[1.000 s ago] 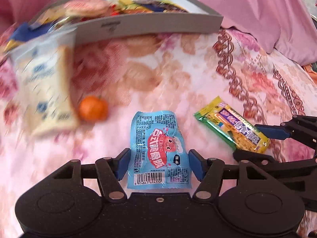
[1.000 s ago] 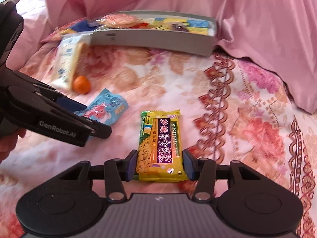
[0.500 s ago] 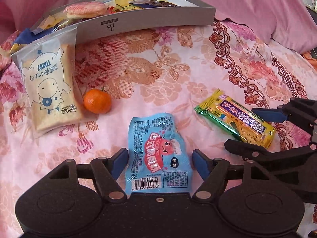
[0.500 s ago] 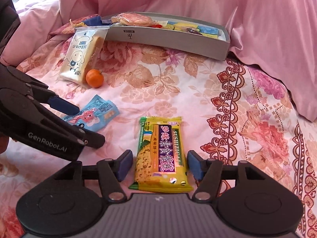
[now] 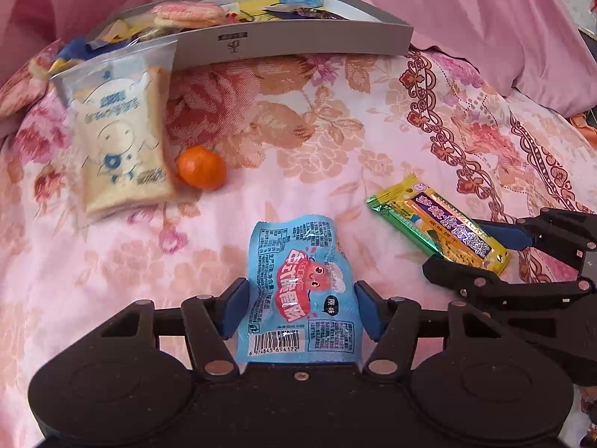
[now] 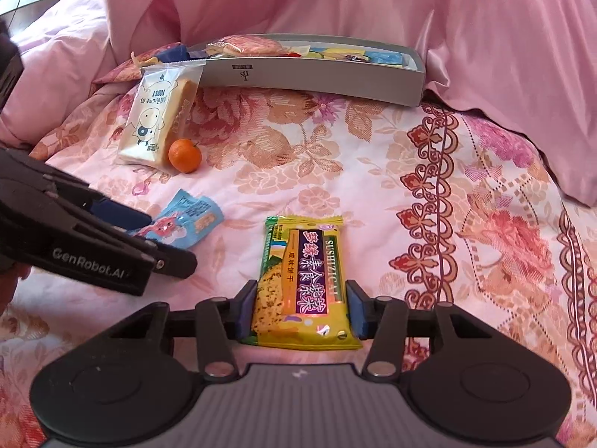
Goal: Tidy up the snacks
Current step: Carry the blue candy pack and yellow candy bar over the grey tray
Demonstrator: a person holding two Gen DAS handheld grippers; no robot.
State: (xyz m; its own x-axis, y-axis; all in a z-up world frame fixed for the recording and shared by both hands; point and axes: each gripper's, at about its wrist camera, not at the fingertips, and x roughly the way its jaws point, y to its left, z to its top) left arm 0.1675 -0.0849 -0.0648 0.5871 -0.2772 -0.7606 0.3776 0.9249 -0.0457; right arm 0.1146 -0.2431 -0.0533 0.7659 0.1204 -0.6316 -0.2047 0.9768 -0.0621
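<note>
A blue snack packet (image 5: 298, 280) with a red cartoon lies on the flowered bedspread. My left gripper (image 5: 300, 298) has its jaws closing on the packet; both blue pads touch its sides and the foil bows up. To the right lies a yellow-green biscuit packet (image 6: 302, 272) with purple lettering. My right gripper (image 6: 300, 302) straddles its near end, jaws closing, pads pressed against both long edges. Each gripper shows in the other's view: the left gripper (image 6: 169, 240) over the blue packet (image 6: 194, 220), the right gripper (image 5: 455, 250) at the yellow packet (image 5: 429, 220).
A grey tray (image 5: 298, 37) holding several snacks stands at the far side against pink bedding. A bagged toast slice (image 5: 119, 138) leans at its left corner, with a small orange (image 5: 201, 167) beside it. Bare bedspread lies between the packets and the tray.
Both grippers' jaws widened half a second ago and have narrowed again onto their packets. Both have crept slightly forward over the packets. The packets, toast and orange have stayed put.
</note>
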